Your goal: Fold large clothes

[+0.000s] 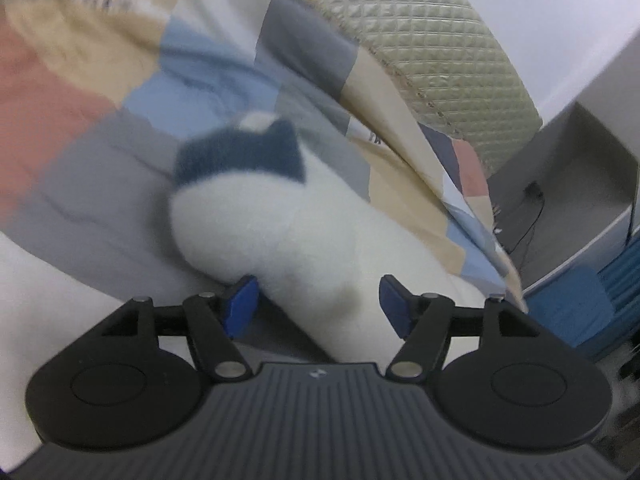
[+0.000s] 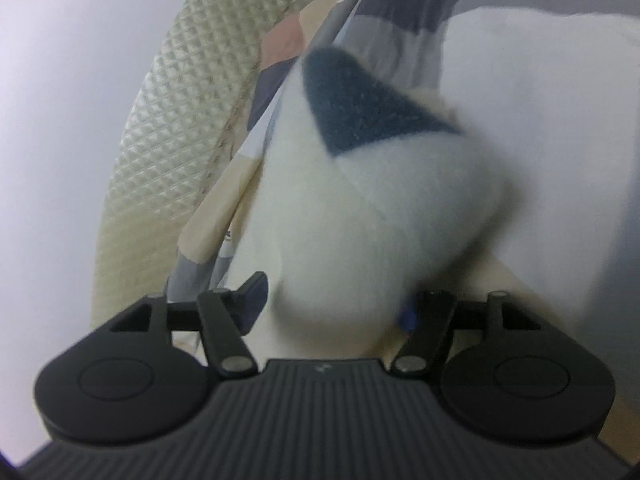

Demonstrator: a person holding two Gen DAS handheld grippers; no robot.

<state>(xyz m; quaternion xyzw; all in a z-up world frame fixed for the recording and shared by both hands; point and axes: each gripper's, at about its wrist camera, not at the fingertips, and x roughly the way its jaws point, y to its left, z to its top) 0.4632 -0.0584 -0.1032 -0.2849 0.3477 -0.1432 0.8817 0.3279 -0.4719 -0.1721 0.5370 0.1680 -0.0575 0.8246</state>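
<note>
A fluffy white garment with a dark blue patch lies bunched on a bed. In the left wrist view a thick fold of it runs between the blue pads of my left gripper; the jaws stand wide apart around it. In the right wrist view the same white fleece, with its dark blue patch, bulges between the fingers of my right gripper. Those jaws are also wide apart, and the fleece hides most of the right pad.
A patchwork bedsheet in grey, blue, beige and pink covers the bed under the garment. A quilted beige headboard curves behind; it also shows in the right wrist view. A grey cabinet stands at the right.
</note>
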